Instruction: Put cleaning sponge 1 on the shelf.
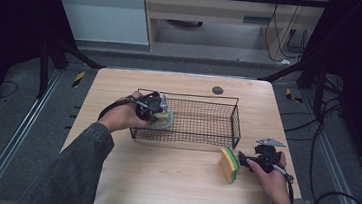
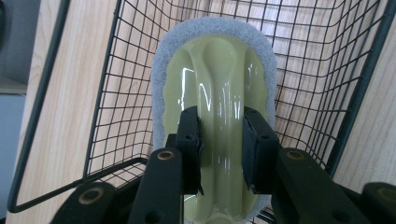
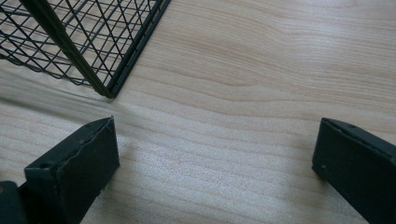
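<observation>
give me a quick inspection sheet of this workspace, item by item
surface: light wooden table, with a small dark round disc near its far edge
job's things: pale green plastic scrubber with a grey pad rim, held over the left end of the black wire basket; yellow and green sponge standing on edge on the table, outside the basket
clutter: nothing seen
grippers: left gripper shut on the scrubber's raised handle; right gripper open over bare table beside the sponge
cables: a black cable trails from the left gripper; loose cables on the floor at right
surroundings: dark floor, metal rails, pale cabinet behind the table
</observation>
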Demonstrator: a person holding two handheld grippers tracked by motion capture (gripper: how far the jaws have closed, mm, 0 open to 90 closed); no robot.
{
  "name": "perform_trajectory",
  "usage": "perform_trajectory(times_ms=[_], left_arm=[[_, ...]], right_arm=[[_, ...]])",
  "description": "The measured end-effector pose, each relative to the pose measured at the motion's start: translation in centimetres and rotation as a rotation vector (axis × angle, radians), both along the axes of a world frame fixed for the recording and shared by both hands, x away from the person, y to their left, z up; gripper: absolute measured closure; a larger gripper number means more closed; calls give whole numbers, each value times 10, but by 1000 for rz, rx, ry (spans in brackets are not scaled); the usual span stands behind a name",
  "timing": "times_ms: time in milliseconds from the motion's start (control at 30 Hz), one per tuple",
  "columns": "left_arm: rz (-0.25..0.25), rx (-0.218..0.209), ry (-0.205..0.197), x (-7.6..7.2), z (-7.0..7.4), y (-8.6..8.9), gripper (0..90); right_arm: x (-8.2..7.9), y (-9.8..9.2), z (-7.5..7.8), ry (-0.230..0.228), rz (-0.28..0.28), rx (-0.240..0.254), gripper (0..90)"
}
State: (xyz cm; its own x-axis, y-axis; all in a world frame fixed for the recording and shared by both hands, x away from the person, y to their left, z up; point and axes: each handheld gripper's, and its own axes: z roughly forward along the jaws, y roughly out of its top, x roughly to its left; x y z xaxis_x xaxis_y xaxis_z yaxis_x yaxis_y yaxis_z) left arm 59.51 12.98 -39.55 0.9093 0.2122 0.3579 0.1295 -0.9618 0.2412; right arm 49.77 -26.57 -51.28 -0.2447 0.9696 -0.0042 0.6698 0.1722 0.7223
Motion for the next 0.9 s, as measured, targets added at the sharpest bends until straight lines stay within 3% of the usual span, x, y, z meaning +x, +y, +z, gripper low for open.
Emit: perform_trajectory(times_ms=[233, 400, 900], left_arm=[[22, -11, 35, 5, -5, 1, 708], [24, 4, 57, 8, -10, 1, 708], [13, 20, 83, 10, -18, 0, 707]], right_arm=[[0, 0, 0, 0, 0, 0, 7], [0, 0, 0, 0, 1, 0, 7], [0, 0, 0, -3, 4, -4, 7]])
